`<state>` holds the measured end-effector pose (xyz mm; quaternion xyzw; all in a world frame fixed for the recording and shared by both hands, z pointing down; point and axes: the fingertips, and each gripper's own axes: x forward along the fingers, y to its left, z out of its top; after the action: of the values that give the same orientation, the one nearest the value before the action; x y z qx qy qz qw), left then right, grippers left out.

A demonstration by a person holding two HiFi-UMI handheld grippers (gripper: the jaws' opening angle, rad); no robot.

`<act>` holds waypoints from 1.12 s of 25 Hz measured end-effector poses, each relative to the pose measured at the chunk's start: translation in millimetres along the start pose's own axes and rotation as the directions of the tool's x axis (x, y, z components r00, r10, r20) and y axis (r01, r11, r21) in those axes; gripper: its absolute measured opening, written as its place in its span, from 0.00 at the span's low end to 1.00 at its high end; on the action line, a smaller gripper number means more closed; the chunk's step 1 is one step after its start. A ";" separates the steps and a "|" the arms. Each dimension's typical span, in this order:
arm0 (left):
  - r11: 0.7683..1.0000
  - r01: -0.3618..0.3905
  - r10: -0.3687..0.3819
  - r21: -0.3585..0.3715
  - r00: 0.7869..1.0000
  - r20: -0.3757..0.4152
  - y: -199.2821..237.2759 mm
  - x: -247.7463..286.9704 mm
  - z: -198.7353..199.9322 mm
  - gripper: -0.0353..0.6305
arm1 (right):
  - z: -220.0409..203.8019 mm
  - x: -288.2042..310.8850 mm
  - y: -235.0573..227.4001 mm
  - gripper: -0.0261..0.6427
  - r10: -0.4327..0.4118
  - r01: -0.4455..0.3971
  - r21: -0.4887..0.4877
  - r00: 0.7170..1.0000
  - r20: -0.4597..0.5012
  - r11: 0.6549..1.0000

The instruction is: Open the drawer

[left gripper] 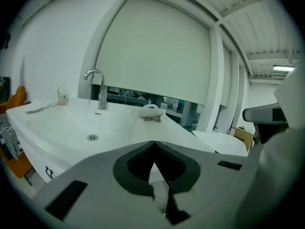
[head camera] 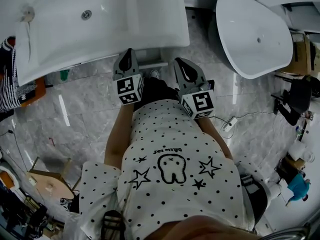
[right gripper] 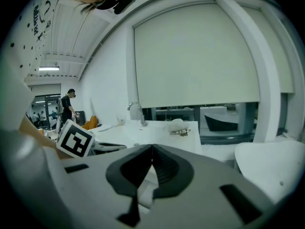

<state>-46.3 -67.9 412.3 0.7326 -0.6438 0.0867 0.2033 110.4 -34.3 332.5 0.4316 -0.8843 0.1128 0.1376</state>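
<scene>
I stand before a white washbasin [head camera: 100,19] with a drain and a chrome tap [left gripper: 98,87]. A white strip [head camera: 151,64] shows just under its front edge; the basin hides any drawer front below it. My left gripper [head camera: 128,54] is held in front of my chest, pointing at the basin's front edge, jaws shut with nothing between them [left gripper: 153,145]. My right gripper [head camera: 180,64] is beside it, a little to the right, also shut and empty [right gripper: 151,149]. Both marker cubes face up in the head view.
A white freestanding tub [head camera: 255,34] stands at the right. A cable with a plug [head camera: 230,122] lies on the marble floor [head camera: 85,109]. Striped cloth [head camera: 7,79] hangs at the left edge. Boxes and clutter line the lower left and far right.
</scene>
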 end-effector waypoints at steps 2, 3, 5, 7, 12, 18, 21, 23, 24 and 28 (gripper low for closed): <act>1.000 0.004 -0.003 -0.020 1.000 0.023 0.5 -3.6 11.1 0.06 | 3.8 1.3 -1.0 0.06 -0.001 0.001 -0.008 1.000 0.012 1.000; 1.000 0.004 -0.003 -0.025 0.999 0.035 1.0 -5.8 16.1 0.06 | 5.5 2.1 -1.7 0.06 -0.003 0.003 -0.011 1.000 0.018 1.000; 1.000 0.003 -0.002 -0.027 0.998 0.060 1.6 -10.6 26.3 0.06 | 9.0 3.2 -3.9 0.06 -0.005 0.005 -0.015 1.000 0.027 1.000; 1.000 0.002 0.000 -0.024 0.996 0.085 1.2 -16.0 37.0 0.06 | 11.9 3.6 -5.8 0.06 -0.005 0.006 -0.017 0.999 0.033 1.000; 1.000 0.004 -0.002 -0.018 0.990 0.141 1.0 -31.1 62.8 0.06 | 18.0 4.5 -7.9 0.06 -0.001 0.002 -0.025 0.999 0.047 1.000; 1.000 0.010 -0.007 -0.013 0.981 0.195 -3.6 -55.1 84.2 0.06 | 23.3 0.9 -13.7 0.06 -0.013 0.015 -0.023 0.998 0.062 1.000; 1.000 0.011 -0.011 0.002 0.978 0.206 -8.2 -63.1 91.0 0.06 | 27.5 -0.4 -18.7 0.06 -0.025 0.026 -0.019 0.997 0.069 0.999; 1.000 0.013 -0.016 0.014 0.977 0.213 -9.8 -66.0 93.9 0.06 | 30.6 -0.9 -20.0 0.06 -0.032 0.033 -0.018 0.996 0.080 0.999; 1.000 0.016 -0.020 0.020 0.977 0.215 -10.6 -67.3 94.8 0.06 | 32.6 -1.4 -19.8 0.06 -0.034 0.036 -0.017 0.996 0.087 0.999; 0.999 0.023 -0.030 0.036 0.977 0.209 -14.0 -76.7 94.0 0.06 | 38.7 -7.7 -16.4 0.06 -0.029 0.032 -0.019 0.993 0.112 0.999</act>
<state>-57.2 -35.5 295.0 0.7493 -0.6505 0.0170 0.1232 122.3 -50.9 294.9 0.4492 -0.8851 0.0770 0.0943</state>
